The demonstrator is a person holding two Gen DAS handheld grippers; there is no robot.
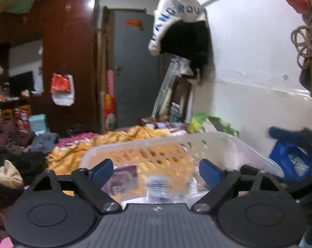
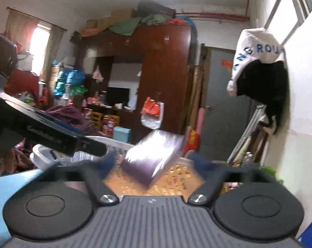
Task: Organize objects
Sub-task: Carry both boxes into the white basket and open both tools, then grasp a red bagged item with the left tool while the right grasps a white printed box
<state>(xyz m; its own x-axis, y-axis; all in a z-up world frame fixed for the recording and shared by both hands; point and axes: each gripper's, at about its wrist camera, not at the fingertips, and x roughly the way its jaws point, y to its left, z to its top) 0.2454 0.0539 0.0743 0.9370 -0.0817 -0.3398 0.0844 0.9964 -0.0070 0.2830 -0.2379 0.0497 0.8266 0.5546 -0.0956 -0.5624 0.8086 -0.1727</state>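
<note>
Your cluttered room fills both views: a dark wooden wardrobe (image 2: 164,66) along the back wall, a grey door (image 1: 135,66) beside it, and a white cap (image 2: 257,49) hanging on the white wall to the right. Across the bed lies an orange patterned blanket (image 1: 123,138), and on it sits the white slotted basket (image 1: 234,142) that takes the sorted things.

In the left wrist view, your left gripper (image 1: 156,171) hangs over the basket's near rim, its blue fingers (image 1: 103,170) spread wide with nothing between them. Below them, inside the basket, lie a purple packet (image 1: 123,180) and a clear plastic pack (image 1: 168,184), both blurred. A green bag (image 1: 199,122) rests against the wall just beyond the basket's far rim.

In the right wrist view, your right gripper (image 2: 154,162) also stands with its fingers far apart, and they touch nothing. A shiny purple pouch (image 2: 154,157) shows tilted and smeared between and just ahead of them, clear of both pads; it looks loose in the air on its way toward the basket, though the blur leaves that uncertain. The black body of your other gripper crosses the left of this view.

By the look of it, the job is partly done: some items are in the basket, and loose clothes and packets are still strewn about the bed for you to gather.
</note>
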